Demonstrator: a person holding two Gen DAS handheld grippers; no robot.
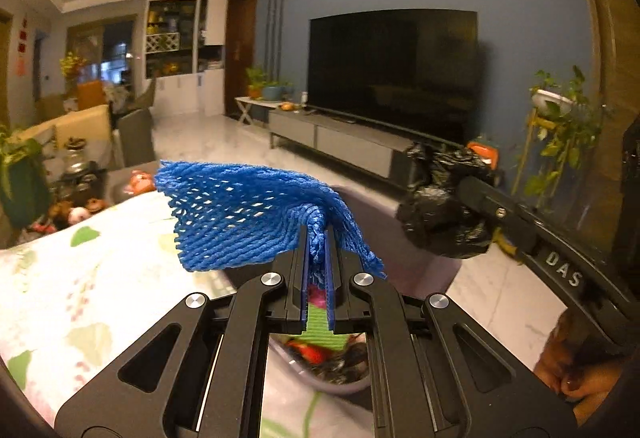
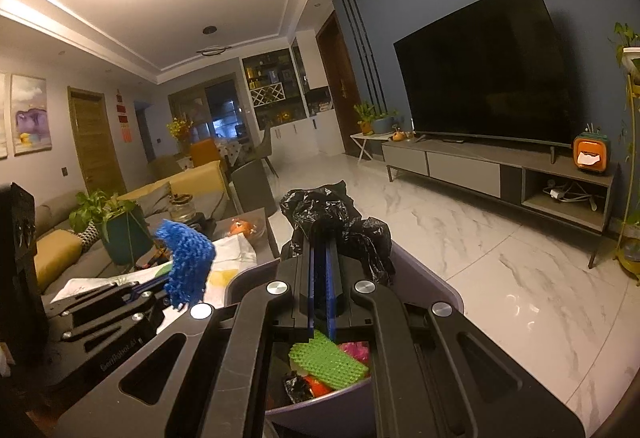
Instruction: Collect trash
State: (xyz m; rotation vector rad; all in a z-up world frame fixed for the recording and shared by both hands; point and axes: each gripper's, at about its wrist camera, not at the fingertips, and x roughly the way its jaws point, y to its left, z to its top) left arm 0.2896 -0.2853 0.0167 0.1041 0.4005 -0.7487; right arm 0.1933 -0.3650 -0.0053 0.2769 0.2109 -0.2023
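Left gripper (image 1: 316,238) fingers pinch a blue foam mesh sleeve (image 1: 248,214); right gripper (image 2: 320,258) fingers clamp a crumpled black plastic bag (image 2: 340,222), both above the purple bin's rim (image 2: 440,286).

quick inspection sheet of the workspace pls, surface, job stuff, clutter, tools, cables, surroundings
surface: floral cloth over a table, beside the bin.
job's things: blue foam net and crumpled black plastic bag, both held up over a purple bin; the bin holds a green foam net and other scraps.
clutter: potted plant, glass jar and small items at the table's far end.
grippers: left tool shut on the blue foam net; right tool shut on the black plastic bag.
cables: white plug and cord in the open shelf of the TV stand.
surroundings: living room, large dark TV, marble floor, sofa.
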